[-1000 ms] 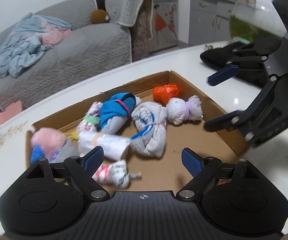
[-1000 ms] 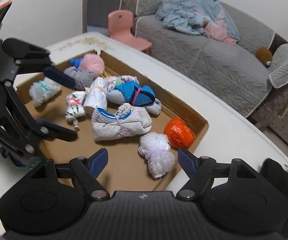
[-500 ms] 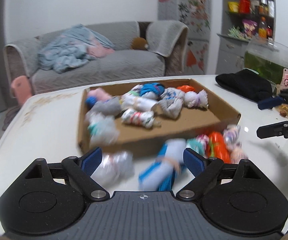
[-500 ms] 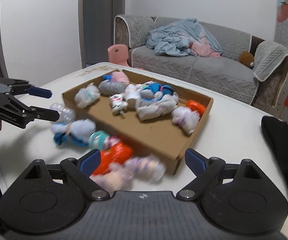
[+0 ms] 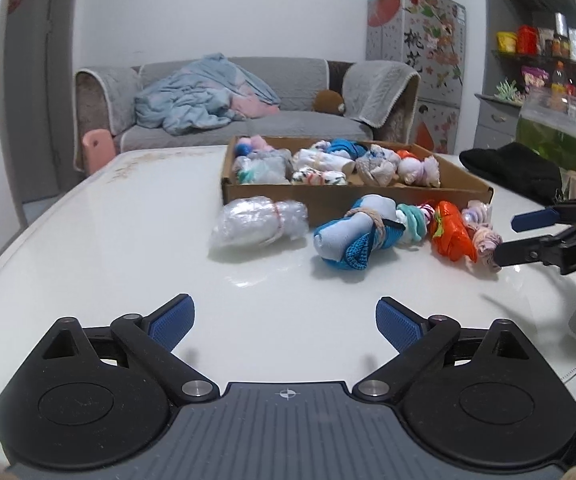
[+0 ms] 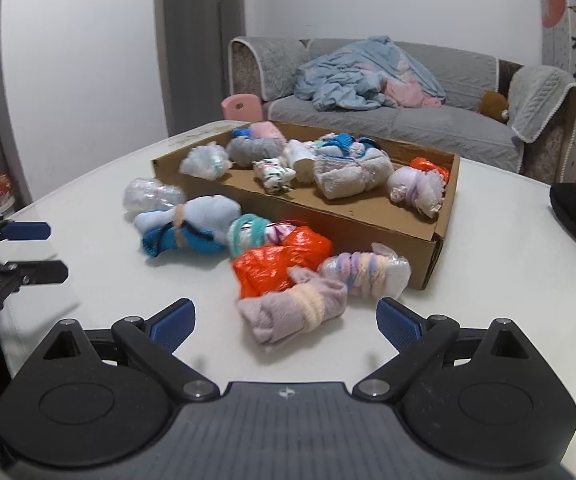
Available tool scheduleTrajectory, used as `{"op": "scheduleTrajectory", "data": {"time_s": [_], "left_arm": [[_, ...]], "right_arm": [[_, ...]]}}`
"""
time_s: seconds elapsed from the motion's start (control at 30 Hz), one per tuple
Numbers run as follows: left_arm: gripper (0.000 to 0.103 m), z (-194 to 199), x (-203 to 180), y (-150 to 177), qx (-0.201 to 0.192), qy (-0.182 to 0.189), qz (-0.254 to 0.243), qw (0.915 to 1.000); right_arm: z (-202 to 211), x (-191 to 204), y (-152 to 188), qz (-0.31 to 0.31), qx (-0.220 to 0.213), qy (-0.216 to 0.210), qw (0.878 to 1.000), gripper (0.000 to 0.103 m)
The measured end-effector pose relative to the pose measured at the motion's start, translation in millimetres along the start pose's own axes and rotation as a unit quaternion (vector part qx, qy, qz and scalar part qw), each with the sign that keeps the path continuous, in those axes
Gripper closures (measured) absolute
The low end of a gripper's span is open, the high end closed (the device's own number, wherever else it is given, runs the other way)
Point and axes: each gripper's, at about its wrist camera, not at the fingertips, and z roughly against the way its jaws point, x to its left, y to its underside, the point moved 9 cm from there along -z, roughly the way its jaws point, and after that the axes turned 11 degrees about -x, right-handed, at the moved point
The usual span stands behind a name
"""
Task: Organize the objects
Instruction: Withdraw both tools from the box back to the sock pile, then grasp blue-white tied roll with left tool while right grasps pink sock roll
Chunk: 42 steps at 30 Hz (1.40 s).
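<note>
While both my grippers open wider over the white table (image 5: 128,240), nothing between their jaws, I count one cardboard box (image 6: 428,236) and six bundles loose before it. A second ago both hung over the box; now the left gripper (image 5: 285,322) faces bare tabletop, and the mauve bundle (image 6: 292,312) lies just ahead of the right gripper (image 6: 286,320).

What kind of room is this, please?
Probably a home living room: a grey quilted sofa with a crumpled blue blanket, a decorated fridge, and a white table bearing a brown cardboard tray.
</note>
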Motion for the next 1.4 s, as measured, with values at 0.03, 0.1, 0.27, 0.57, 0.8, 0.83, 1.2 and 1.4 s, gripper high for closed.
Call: {"op": "scheduleTrajectory", "data": {"time_s": [0.03, 0.1, 0.27, 0.57, 0.8, 0.83, 1.2, 1.4], "left_arm": [[0.005, -4, -3, -3, -0.001, 0.007, -0.006, 1.0], [0.005, -15, -11, -6, 0.001, 0.017, -0.016, 0.9997], [0.005, -53, -34, -16, 0.018, 0.051, -0.03, 0.9981], [0.027, -104, -60, -15, 0.061, 0.104, -0.047, 0.9916], [0.042, -100, -60, -15, 0.053, 0.116, -0.037, 0.9912], [0.043, -98, -58, -15, 0.052, 0.114, -0.032, 0.9916], [0.046, -73, -40, -17, 0.028, 0.092, -0.004, 0.9954], [0.048, -58, -38, -30, -0.004, 0.074, -0.001, 0.9972]], "right_arm": [[-3, -1, -1, -0.002, -0.003, 0.001, 1.0, 0.007], [-5, -1, 2, -0.006, 0.0, 0.001, 1.0, 0.007], [-16, -3, 10, -0.004, 0.012, -0.003, 1.0, 0.02], [-12, -3, 12, -0.014, 0.015, -0.023, 1.0, 0.045], [-5, -6, 13, -0.026, 0.012, -0.02, 0.999, 0.048], [-2, -5, 14, -0.026, 0.012, -0.021, 0.999, 0.048], [0, -5, 15, -0.016, 0.015, -0.017, 1.0, 0.048], [20, -13, 13, -0.04, -0.021, -0.002, 0.999, 0.048]]}}
